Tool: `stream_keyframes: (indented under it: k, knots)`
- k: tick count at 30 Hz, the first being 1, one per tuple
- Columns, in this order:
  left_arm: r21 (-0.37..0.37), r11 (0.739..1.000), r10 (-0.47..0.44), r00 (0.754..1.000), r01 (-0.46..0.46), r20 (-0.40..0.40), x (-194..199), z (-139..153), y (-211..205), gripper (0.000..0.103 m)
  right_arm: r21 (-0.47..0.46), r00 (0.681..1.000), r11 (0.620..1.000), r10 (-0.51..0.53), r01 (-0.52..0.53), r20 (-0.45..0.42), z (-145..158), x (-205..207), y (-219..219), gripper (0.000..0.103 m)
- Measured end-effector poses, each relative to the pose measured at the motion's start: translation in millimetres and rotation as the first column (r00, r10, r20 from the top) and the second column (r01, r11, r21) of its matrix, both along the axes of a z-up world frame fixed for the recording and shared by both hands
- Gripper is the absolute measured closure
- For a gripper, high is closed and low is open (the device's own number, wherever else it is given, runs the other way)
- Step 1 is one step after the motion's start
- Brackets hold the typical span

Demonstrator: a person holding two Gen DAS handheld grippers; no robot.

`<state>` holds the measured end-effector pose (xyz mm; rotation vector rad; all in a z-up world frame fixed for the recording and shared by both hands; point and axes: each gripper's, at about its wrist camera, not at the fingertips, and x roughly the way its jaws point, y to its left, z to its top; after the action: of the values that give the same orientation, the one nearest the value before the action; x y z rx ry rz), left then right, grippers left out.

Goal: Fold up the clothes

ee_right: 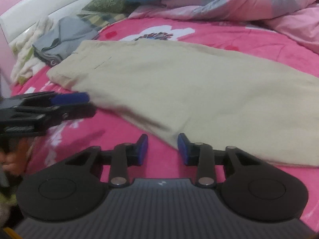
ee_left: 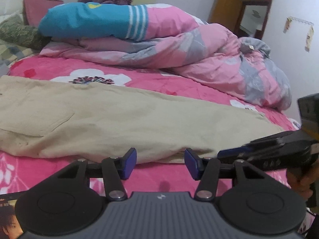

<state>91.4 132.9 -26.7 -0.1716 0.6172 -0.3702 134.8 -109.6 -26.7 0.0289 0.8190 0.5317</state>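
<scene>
Beige trousers (ee_left: 119,119) lie folded lengthwise across the pink flowered bedsheet (ee_left: 159,179), also seen in the right wrist view (ee_right: 179,83). My left gripper (ee_left: 160,163) is open at the trousers' near edge, which lies just beyond its blue pads (ee_left: 130,162), with nothing pinched. My right gripper (ee_right: 162,149) is open over the sheet, its right pad (ee_right: 182,149) close to the trousers' lower edge. Each gripper shows in the other's view: the right one (ee_left: 221,154) at the trousers' near right end, the left one (ee_right: 89,105) beside their near left edge.
A pink and grey duvet (ee_left: 199,49) is heaped at the back of the bed with a blue striped piece (ee_left: 89,22) on top. A grey garment (ee_right: 65,37) and a white cloth (ee_right: 26,59) lie by the headboard (ee_right: 49,6). A wooden cabinet (ee_left: 229,10) stands by the wall.
</scene>
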Motion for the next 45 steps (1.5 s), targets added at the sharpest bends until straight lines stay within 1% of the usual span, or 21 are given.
stream_keyframes:
  k: [3, 5, 7, 8, 10, 14, 18, 21, 22, 25, 26, 28, 31, 33, 35, 37, 39, 41, 42, 43, 45]
  knots:
    - [-0.003, 1.000, 0.005, 1.000, -0.005, 0.010, 0, 1, -2, 0.050, 0.066, 0.996, 0.996, -0.056, 0.051, 0.065, 9, 14, 3, 0.077]
    - [0.009, 1.000, 0.008, 1.000, -0.009, 0.023, -1, 2, -5, 0.050, 0.124, 0.995, 0.990, -0.076, 0.068, 0.063, 0, 27, 7, 0.077]
    - [0.028, 0.999, 0.017, 0.999, -0.018, 0.034, -1, 1, -8, 0.050, 0.127, 0.997, 0.989, -0.080, 0.078, 0.012, -18, 31, 13, 0.079]
    - [0.036, 0.999, 0.020, 0.999, -0.021, 0.038, 0, 0, -10, 0.050, 0.122, 0.997, 0.989, -0.079, 0.079, -0.001, -26, 26, 14, 0.079]
    - [0.045, 0.999, 0.019, 0.999, -0.021, 0.044, 2, 0, -14, 0.050, 0.124, 0.996, 0.990, -0.079, 0.073, 0.044, -30, 3, 11, 0.079]
    - [0.034, 0.999, 0.018, 0.999, -0.019, 0.045, 11, -2, -23, 0.050, 0.144, 0.995, 0.985, -0.102, 0.099, 0.012, -16, -23, -10, 0.080]
    - [0.069, 0.997, 0.031, 0.998, -0.034, 0.047, 20, -10, -37, 0.050, 0.166, 0.969, 0.965, -0.222, 0.203, 0.107, 4, -18, -44, 0.079]
    - [0.105, 0.993, 0.042, 0.998, -0.046, 0.043, 25, -16, -45, 0.050, 0.221, 0.936, 0.928, -0.332, 0.301, 0.116, 3, 8, -75, 0.079]
    - [0.114, 0.992, 0.042, 0.998, -0.047, 0.045, 25, -16, -46, 0.050, 0.199, 0.931, 0.926, -0.347, 0.322, 0.110, -4, 16, -82, 0.079]
    - [0.128, 0.991, 0.032, 0.998, -0.038, 0.052, 22, -17, -46, 0.050, 0.045, 0.952, 0.952, -0.303, 0.302, 0.034, -37, 23, -93, 0.079]
    - [0.131, 0.991, 0.028, 0.998, -0.035, 0.053, 22, -17, -46, 0.050, 0.036, 0.958, 0.960, -0.279, 0.277, 0.070, -39, 11, -96, 0.079]
    - [0.135, 0.990, 0.024, 0.998, -0.031, 0.054, 21, -18, -45, 0.050, 0.010, 0.959, 0.964, -0.264, 0.265, 0.101, -37, -10, -102, 0.079]
    - [0.148, 0.989, 0.021, 0.998, -0.029, 0.057, 21, -18, -47, 0.050, -0.008, 0.955, 0.956, -0.292, 0.293, 0.047, -22, -23, -115, 0.078]
    - [0.160, 0.987, 0.019, 0.998, -0.029, 0.063, 19, -18, -49, 0.048, -0.016, 0.948, 0.952, -0.302, 0.305, 0.098, -6, -19, -121, 0.078]
    - [0.177, 0.984, 0.015, 0.997, -0.028, 0.071, 17, -19, -51, 0.047, -0.023, 0.932, 0.945, -0.318, 0.327, 0.172, 8, -4, -124, 0.076]
    - [0.194, 0.981, 0.006, 0.997, -0.022, 0.081, 15, -20, -55, 0.042, -0.016, 0.919, 0.939, -0.334, 0.345, 0.211, 11, 26, -128, 0.070]
    - [0.209, 0.978, -0.003, 0.996, -0.016, 0.088, 13, -21, -58, 0.040, -0.053, 0.908, 0.926, -0.353, 0.373, 0.225, -5, 58, -135, 0.063]
    - [0.219, 0.976, -0.012, 0.996, -0.008, 0.090, 13, -20, -60, 0.037, -0.148, 0.910, 0.904, -0.376, 0.402, 0.176, -35, 77, -148, 0.060]
    - [0.221, 0.975, -0.018, 0.996, -0.003, 0.091, 13, -20, -61, 0.036, -0.146, 0.907, 0.900, -0.384, 0.410, 0.174, -46, 78, -158, 0.059]
    - [0.222, 0.975, -0.023, 0.996, 0.002, 0.091, 13, -20, -61, 0.034, -0.073, 0.899, 0.906, -0.399, 0.417, 0.182, -47, 65, -170, 0.059]
    - [0.218, 0.976, -0.028, 0.996, 0.008, 0.087, 15, -21, -60, 0.033, 0.001, 0.883, 0.891, -0.449, 0.453, 0.137, -42, 40, -186, 0.059]
